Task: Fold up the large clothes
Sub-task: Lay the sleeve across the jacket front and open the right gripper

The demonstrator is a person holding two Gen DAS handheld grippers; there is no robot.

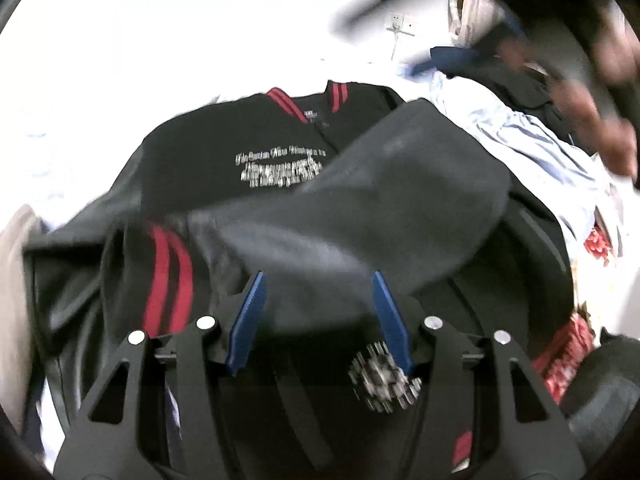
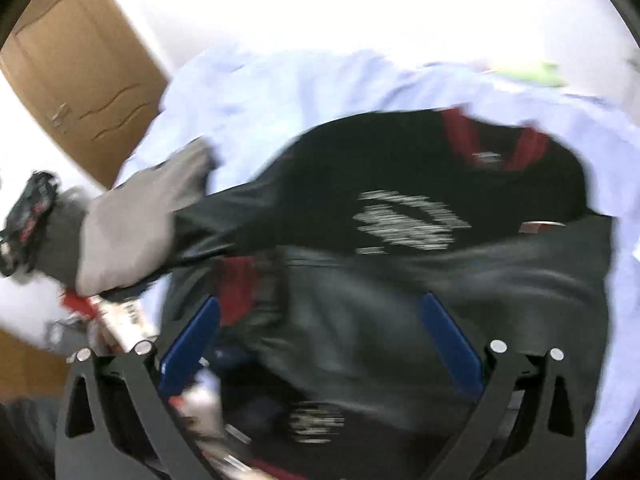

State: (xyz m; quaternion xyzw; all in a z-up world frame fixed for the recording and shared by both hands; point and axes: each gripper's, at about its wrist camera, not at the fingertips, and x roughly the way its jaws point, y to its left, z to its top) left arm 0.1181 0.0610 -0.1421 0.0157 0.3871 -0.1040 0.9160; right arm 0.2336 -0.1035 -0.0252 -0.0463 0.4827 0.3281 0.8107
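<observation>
On a pale blue sheet (image 2: 280,92) lies one black jacket (image 1: 224,144), front up, collar toward the far edge. We count two red stripes on each side of the collar (image 1: 288,104) and two more on the cuff (image 1: 168,276) near our left gripper (image 1: 318,316). White lettering (image 1: 280,166) sits on the chest, too blurred to read.

Our left gripper hangs low over the jacket with its two blue fingers (image 1: 248,320) spread — a dark sleeve (image 1: 360,208) is draped across the front of the jacket, its near end falling between them. Whether they touch it, we cannot tell.

Our right gripper (image 2: 320,340) is also spread wide, two blue fingers (image 2: 450,348) apart over the jacket's lower part, with loose dark cloth between them but nothing pinched.

Motion blur smears both views. One brown door (image 2: 80,64) stands beyond the sheet at left, and one wall socket (image 1: 400,24) shows in the left view. Red patterned cloth (image 1: 568,344) lies at the jacket's right edge.
</observation>
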